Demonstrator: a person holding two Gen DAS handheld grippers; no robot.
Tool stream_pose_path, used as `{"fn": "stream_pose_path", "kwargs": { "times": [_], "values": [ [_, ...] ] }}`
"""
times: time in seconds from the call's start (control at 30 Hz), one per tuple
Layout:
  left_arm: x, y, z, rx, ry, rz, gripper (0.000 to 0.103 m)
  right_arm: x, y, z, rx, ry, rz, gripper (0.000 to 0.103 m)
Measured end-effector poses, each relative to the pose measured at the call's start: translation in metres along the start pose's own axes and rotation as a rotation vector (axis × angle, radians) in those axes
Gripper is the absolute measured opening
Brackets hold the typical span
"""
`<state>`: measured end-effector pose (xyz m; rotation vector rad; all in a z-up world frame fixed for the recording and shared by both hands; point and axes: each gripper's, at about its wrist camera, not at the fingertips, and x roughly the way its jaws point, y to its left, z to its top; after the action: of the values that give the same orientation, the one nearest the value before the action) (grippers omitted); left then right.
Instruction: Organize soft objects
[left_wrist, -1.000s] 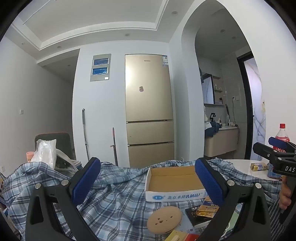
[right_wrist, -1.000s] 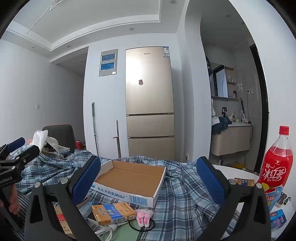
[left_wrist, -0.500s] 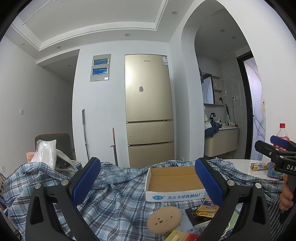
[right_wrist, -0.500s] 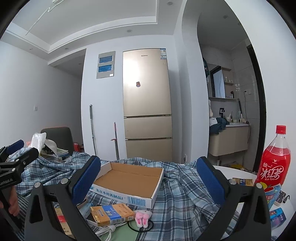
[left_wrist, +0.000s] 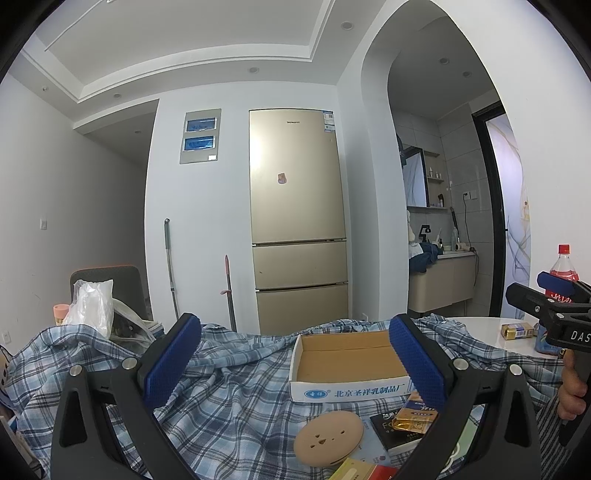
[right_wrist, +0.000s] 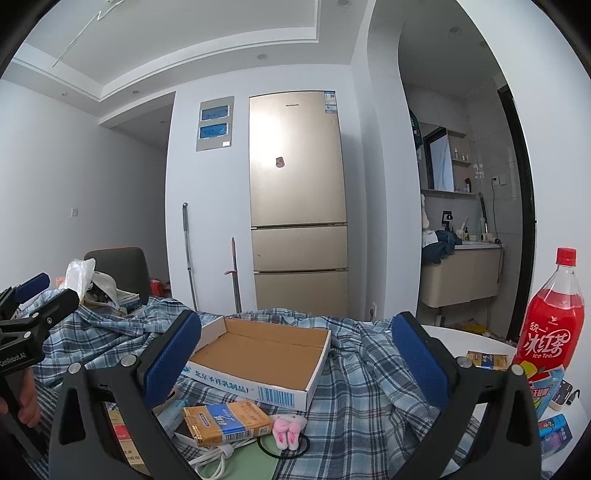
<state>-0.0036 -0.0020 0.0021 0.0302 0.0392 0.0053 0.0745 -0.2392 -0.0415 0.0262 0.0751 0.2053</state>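
- Behind everything, we are facing a gold refrigerator (left_wrist: 297, 218) at frame centre, standing against a white wall.
- We are looking over a round white tabletop (right_wrist: 465, 338) draped with a blue plaid shirt (left_wrist: 236, 391), which is spreading across the lower half of both views.
- We are holding the left tool (left_wrist: 295, 363) with its blue pads spread wide and gripping nothing; it is hovering above the plaid shirt.
- We are holding the right tool (right_wrist: 297, 363) likewise spread apart and empty, framing a shallow cardboard box (right_wrist: 262, 354) that is lying on the shirt at lower centre.
- We are seeing a small pink plush toy (right_wrist: 289, 430) sitting at the bottom centre of the right wrist view, just beside a blue-and-gold packet (right_wrist: 227, 419).
- We are noticing a tan round disc (left_wrist: 328, 437) lying on the shirt in front of the box in the left wrist view.
- We are seeing a red iced-tea bottle (right_wrist: 552, 317) standing upright at the right edge.
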Motion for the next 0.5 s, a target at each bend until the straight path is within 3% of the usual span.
{"fn": "stream_pose_path", "kwargs": {
  "times": [0.5],
  "values": [
    [-0.0003,-0.0001,0.0,0.0,0.001,0.0,0.103,-0.0006,-0.0004,0.0,0.001,0.002,0.001,0.103]
  ]
}}
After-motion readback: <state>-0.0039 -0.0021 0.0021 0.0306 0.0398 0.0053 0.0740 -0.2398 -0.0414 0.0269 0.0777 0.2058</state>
